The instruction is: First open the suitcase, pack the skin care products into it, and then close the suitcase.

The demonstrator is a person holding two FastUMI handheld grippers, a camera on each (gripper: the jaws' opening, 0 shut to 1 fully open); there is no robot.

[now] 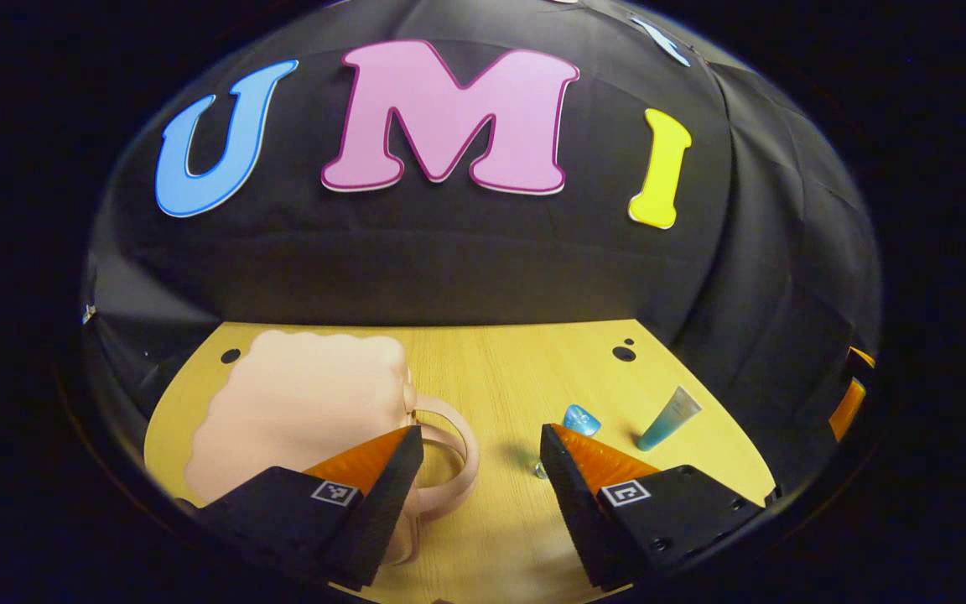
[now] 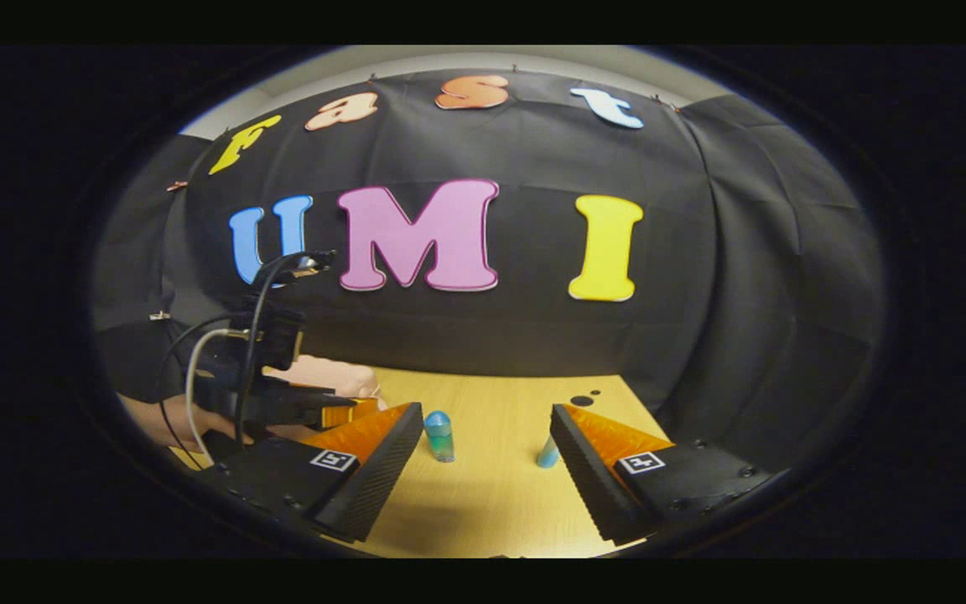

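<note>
Left gripper view puts the closed pink suitcase [image 1: 303, 411] on the near-left of the wooden table [image 1: 500, 369], lying flat with its scalloped lid down and its looped handle [image 1: 449, 457] pointing right, toward the middle of the table. The left gripper [image 1: 481, 457] has its jaws spread wide with nothing between them; its left finger overlaps the handle loop and the suitcase's right edge in the picture, though whether it touches either I cannot tell. The suitcase therefore lies ahead and to the left of these jaws, its handle side being the nearest part.

The skin care products are on the right half of the table. A small blue-capped bottle [image 1: 581, 419] stands just beyond the right finger, and a teal tube [image 1: 669, 418] lies farther right, tilted, its long axis running from near-left up to far-right.

In the right gripper view, the right gripper [image 2: 487, 440] is also spread and empty, with the bottle [image 2: 439, 436] upright just beside its left finger and the tube [image 2: 547, 453] just by its right finger. The other gripper, held in a hand [image 2: 164, 419], sits at the left over the pink case [image 2: 340, 377].

My judgement: opening comes first, and the left gripper is plainly the nearer one to the suitcase, while the right is better placed for the products.
</note>
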